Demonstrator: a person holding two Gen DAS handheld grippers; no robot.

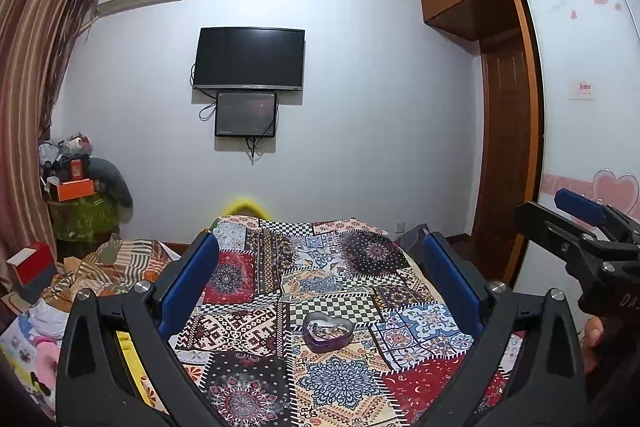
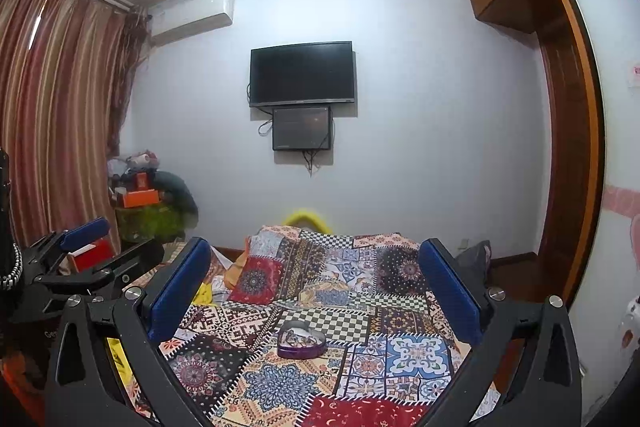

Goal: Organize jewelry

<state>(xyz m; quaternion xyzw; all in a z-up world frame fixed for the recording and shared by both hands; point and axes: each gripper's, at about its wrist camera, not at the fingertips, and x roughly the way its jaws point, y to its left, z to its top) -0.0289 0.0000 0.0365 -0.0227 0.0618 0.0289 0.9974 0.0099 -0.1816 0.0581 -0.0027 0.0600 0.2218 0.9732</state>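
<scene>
A little heart-shaped tin [image 1: 328, 331] sits on the bed [image 1: 240, 307], and it has no lid on, so you can look right in. Small shiny jewelry [image 1: 326, 329] lies in a pile inside it. The bits are too small to tell what each one is. No jewelry shows on the patchwork blanket around the tin, but tiny things could hide in the busy pattern.

The tin rests flat on the blanket, so it does not tip. It lies just in front of the jaws of both tools, near the middle between the blue pads, a bit ahead of their tips. That is a good spot, because both tools can reach it.

The left gripper [image 1: 320, 267] has its jaws wide apart and holds nothing. The right gripper [image 2: 316, 267] is the same: jaws spread wide, nothing in them. Both are held up above the bed, well apart from the tin, side by side and looking the same way. Wide jaws fit around the tin or can come down on a small piece.

This could be the tin with everything already put away, or the tin waiting for its pieces to be sorted. The pictures fit both.

Far past the jaws, a dark TV [image 1: 249, 59] hangs on the wall. Boxes [image 1: 72, 187] are stacked off to the left by the curtain [image 1: 24, 107].
</scene>
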